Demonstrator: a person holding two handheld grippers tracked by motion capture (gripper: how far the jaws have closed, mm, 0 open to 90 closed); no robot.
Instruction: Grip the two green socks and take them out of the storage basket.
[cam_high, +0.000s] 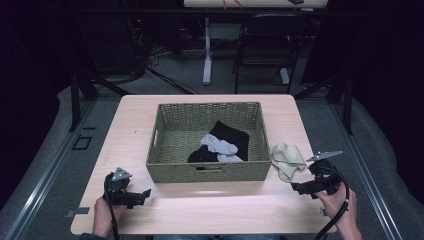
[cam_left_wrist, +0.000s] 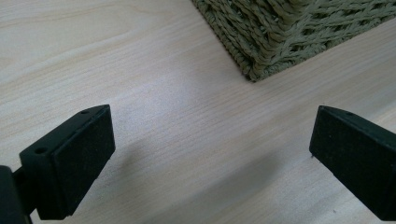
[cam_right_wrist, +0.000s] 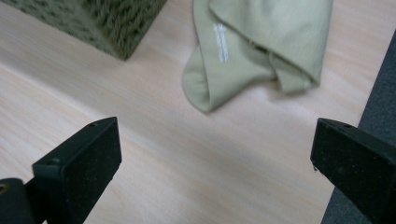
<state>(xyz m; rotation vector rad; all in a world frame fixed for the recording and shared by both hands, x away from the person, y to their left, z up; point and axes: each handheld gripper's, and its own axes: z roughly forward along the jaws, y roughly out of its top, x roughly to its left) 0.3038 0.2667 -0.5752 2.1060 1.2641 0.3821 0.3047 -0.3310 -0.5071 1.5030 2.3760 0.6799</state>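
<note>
- The beige sock (cam_high: 287, 159) lay crumpled on the worktop (cam_high: 210, 207), just beside the basket (cam_high: 210, 171), long axis running roughly away from the person.
- Right gripper (cam_high: 300, 189) sat near it, fingers (cam_right_wrist: 79, 163) spread wide, sock ahead of them, untouched.
- Left gripper (cam_high: 142, 194) was spread too, over bare wood.

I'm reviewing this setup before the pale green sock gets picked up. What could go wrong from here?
1. The crumpled pale green fabric sock lies close to the right edge of the light wooden table; a clumsy push by the open right claw might slide it off.
2. The sock rests close beside the olive woven rectangular basket, so a jaw may bump or shift the basket.
</note>
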